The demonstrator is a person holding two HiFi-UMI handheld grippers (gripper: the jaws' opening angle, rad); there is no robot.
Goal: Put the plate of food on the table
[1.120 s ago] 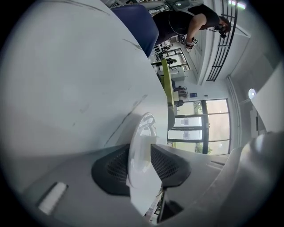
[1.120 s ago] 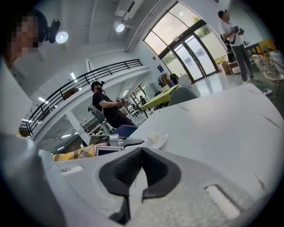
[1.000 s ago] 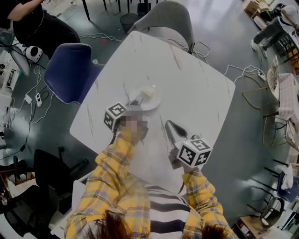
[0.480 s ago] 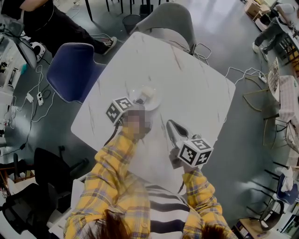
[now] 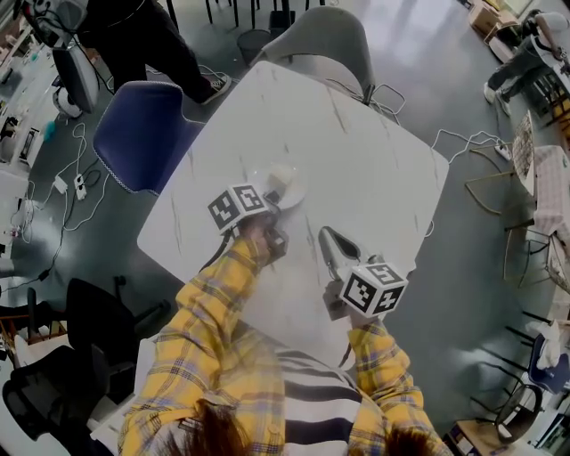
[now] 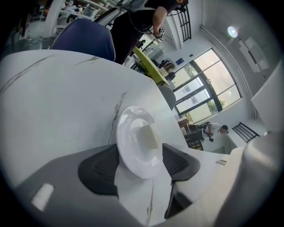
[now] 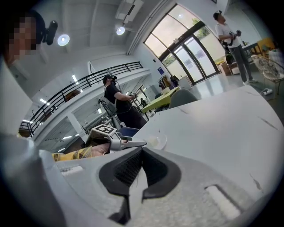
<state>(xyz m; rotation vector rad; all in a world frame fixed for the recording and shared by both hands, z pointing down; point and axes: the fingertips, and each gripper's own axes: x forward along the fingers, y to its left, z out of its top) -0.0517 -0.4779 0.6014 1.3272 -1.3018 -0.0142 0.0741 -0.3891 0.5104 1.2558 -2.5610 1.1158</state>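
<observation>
A small white plate (image 5: 287,191) with a pale block of food (image 5: 281,175) rests on the white marble table (image 5: 374,160). My left gripper (image 5: 267,201) is at the plate's near edge. In the left gripper view the plate (image 6: 133,153) with the food (image 6: 148,135) lies flat between the two dark pads (image 6: 100,168), and the jaws are opening around it. My right gripper (image 5: 328,239) hovers over the table to the right, apart from the plate, shut with nothing in it. The right gripper view shows its closed jaws (image 7: 141,153), the plate (image 7: 156,142) and the left gripper (image 7: 132,143) beyond.
A blue chair (image 5: 142,134) stands at the table's left corner and a grey chair (image 5: 325,36) at the far side. A black chair (image 5: 98,329) sits at lower left. A person (image 5: 134,27) stands at top left. Cables run over the floor.
The left gripper's jaws have spread wider around the plate, which stays on the table. The person at top left has walked to the right. The right gripper has not moved.
</observation>
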